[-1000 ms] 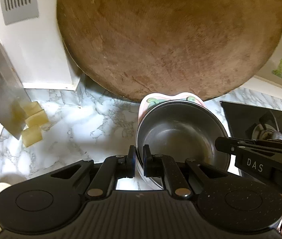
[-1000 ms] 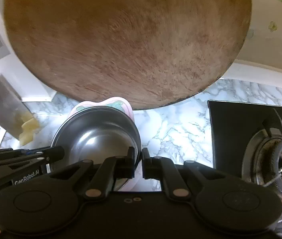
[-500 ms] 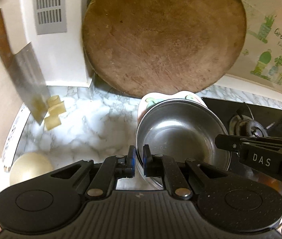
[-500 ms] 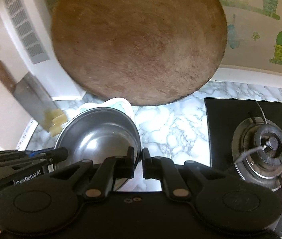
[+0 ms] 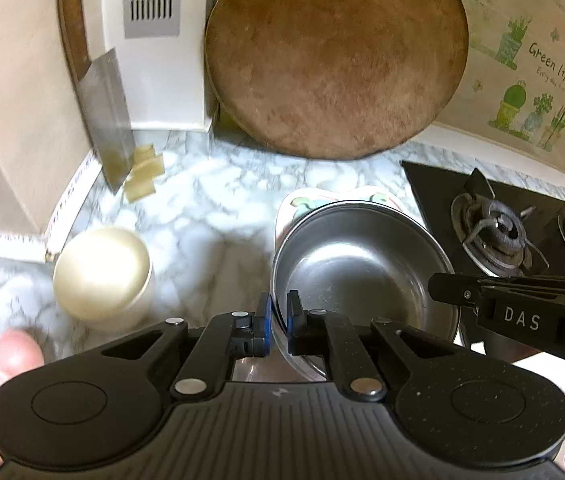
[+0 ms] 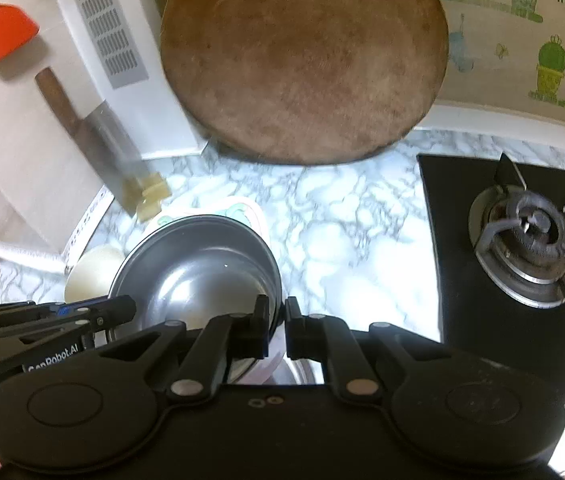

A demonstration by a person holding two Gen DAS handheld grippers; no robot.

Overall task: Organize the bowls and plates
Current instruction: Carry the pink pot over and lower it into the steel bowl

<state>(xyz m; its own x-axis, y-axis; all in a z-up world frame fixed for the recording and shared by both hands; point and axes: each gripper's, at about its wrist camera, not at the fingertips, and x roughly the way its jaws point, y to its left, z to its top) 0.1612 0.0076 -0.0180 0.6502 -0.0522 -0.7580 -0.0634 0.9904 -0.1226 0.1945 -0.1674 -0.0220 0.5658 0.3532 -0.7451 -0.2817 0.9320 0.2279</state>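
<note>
- Left gripper (image 5: 278,322) is clamped on the near-left rim of the steel bowl (image 5: 362,280), nested mouth-up in a patterned plate (image 5: 302,204) just ahead.
- Right gripper (image 6: 277,328) pinches the stack's right edge.
- Stacking looks done; setting it down on the marble bench (image 6: 342,216) remains.
- The round bowl has no long axis.

Bright, warm light glares off the marble counter (image 5: 210,200); motion blur and fisheye bending at the edges.
</note>
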